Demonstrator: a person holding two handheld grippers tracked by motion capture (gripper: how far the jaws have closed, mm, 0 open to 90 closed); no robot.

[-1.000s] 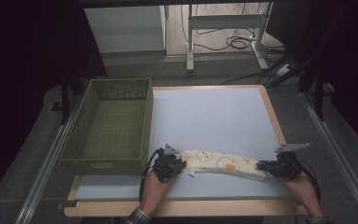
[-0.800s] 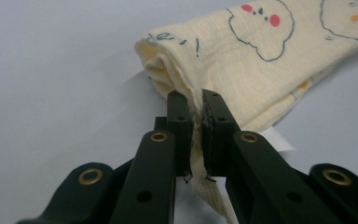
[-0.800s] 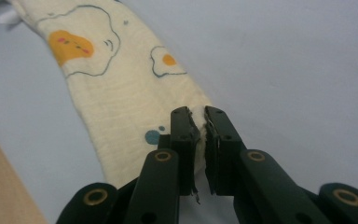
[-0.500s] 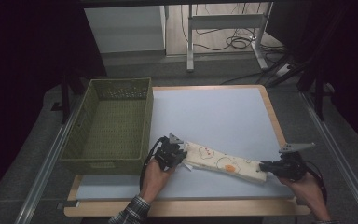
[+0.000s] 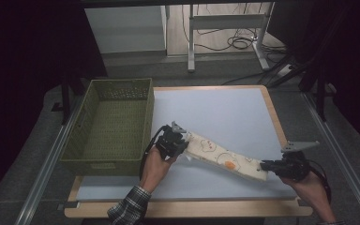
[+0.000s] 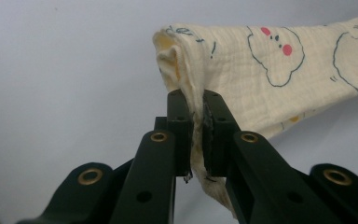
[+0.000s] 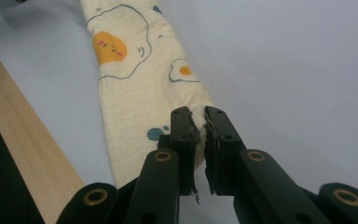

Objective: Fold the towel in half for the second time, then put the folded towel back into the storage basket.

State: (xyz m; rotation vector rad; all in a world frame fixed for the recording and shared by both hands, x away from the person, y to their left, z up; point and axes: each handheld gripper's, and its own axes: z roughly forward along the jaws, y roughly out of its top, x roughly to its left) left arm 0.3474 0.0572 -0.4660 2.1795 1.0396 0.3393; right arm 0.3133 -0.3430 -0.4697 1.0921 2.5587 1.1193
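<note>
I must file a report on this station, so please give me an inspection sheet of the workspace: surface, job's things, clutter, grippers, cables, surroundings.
Surface: pale blue table top with a wooden edge, no stains seen.
Job's things: folded cream cloth with egg prints, stretched between both grippers; green basket at the table's left, nothing seen inside.
Clutter: nothing seen.
Grippers: left hand-held gripper shut on the cloth's end near the basket; right hand-held gripper shut on the opposite end, near the front edge.
Cables: a black cable loops from the left gripper; floor cables lie behind the table.
Surroundings: metal stand legs and a white cabinet behind; dark at both sides.
</note>
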